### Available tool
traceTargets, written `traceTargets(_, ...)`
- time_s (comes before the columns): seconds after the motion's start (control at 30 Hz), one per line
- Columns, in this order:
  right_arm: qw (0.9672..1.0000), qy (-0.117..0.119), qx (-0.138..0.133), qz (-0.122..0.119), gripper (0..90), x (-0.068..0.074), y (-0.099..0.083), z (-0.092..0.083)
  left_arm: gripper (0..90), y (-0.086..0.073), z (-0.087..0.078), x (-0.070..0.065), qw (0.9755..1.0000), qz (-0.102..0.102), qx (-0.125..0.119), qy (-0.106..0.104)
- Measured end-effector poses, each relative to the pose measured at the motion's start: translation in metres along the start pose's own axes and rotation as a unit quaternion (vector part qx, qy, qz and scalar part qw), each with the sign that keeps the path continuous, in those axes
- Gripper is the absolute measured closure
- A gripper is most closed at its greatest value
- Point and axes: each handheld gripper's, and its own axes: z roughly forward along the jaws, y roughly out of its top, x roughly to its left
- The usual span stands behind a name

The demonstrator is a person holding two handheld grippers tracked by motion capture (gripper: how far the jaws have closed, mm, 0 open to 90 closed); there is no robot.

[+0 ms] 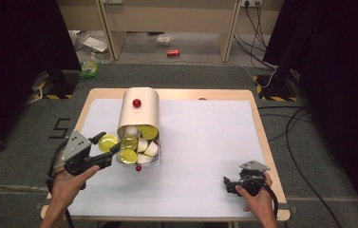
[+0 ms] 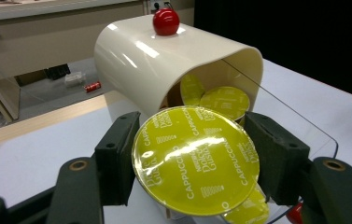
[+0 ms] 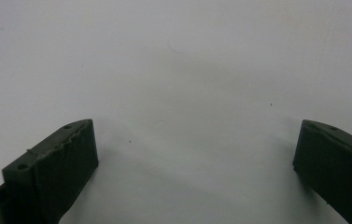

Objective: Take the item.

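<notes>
A: Surface, nearest item first?
B: White sheet (image 1: 200, 142) over a wood-edged table (image 1: 261, 128). Beyond it grey floor, a red can (image 1: 173, 52) and pale furniture legs; dark curtains on both sides.

A: Contents of the table?
B: Cream dispenser (image 1: 141, 107) with red knob (image 1: 136, 102), lying at the left of centre, its clear tray (image 1: 138, 145) packed with yellow-lidded and white capsules.

A: What does the left gripper view add?
B: Lid print, "Cappuccino", on the held capsule (image 2: 195, 159), and more capsules inside the dispenser's mouth behind it. The right gripper view adds bare white sheet between its own jaws.

A: Hands?
B: Left gripper (image 1: 104, 146) clamped on that capsule (image 1: 107, 142), just left of the tray, the forearm angled in from the lower left. Right gripper (image 1: 229, 183) low at the near right corner, jaws wide apart, holding nothing.
</notes>
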Motion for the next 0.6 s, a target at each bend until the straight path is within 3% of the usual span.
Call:
traceTargets(0.4,1.0000,0.000,0.000,0.001,0.3,0.000,0.000,0.000,38.1,-0.012,-0.009,0.017,0.9996,-0.017,0.001,0.025)
traceTargets(0.53,1.0000,0.000,0.000,0.001,0.3,0.000,0.000,0.000,38.1,-0.022,-0.008,0.023,0.9989,-0.017,0.010,0.043)
traceTargets(0.6,1.0000,0.000,0.000,0.001,0.3,0.000,0.000,0.000,38.1,-0.030,-0.006,0.029,0.9984,-0.028,0.013,0.048)
